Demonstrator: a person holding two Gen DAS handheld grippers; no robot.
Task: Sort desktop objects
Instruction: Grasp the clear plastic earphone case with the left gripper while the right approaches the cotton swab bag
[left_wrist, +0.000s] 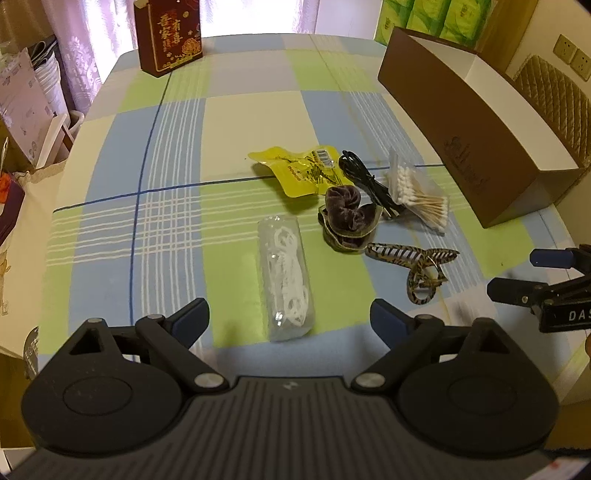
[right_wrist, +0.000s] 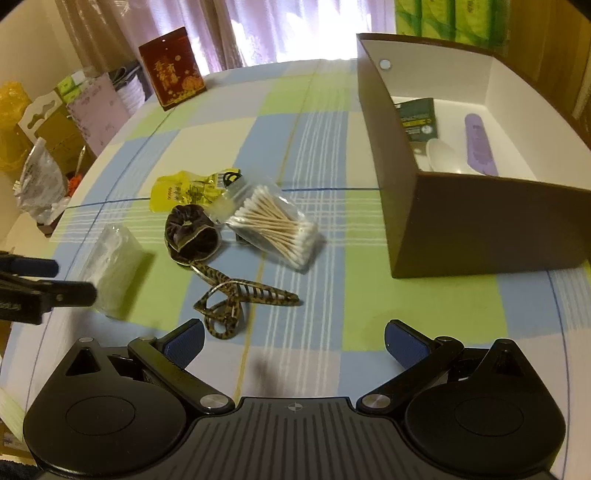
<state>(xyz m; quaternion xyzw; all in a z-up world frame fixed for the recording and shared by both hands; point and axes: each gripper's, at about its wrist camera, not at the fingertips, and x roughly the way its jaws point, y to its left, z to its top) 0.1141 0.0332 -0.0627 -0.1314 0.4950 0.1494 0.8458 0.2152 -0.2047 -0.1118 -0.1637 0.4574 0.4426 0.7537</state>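
My left gripper (left_wrist: 290, 319) is open and empty, just in front of a clear packet of white floss picks (left_wrist: 286, 275). My right gripper (right_wrist: 294, 341) is open and empty, near a tiger-striped hair claw (right_wrist: 236, 299). Beyond lie a brown velvet scrunchie (right_wrist: 190, 232), a bag of cotton swabs (right_wrist: 275, 225), a yellow snack packet (left_wrist: 299, 170) and a black cable (left_wrist: 364, 177). A brown box (right_wrist: 454, 221) at the right holds a purple item (right_wrist: 480, 144), a white spoon (right_wrist: 443, 155) and a green packet (right_wrist: 417, 118).
A red gift box (left_wrist: 168, 35) stands at the far edge of the checked tablecloth (left_wrist: 166, 184). Bags and cartons (right_wrist: 55, 122) crowd the left beyond the table. Green tissue packs (left_wrist: 436, 16) sit behind the brown box.
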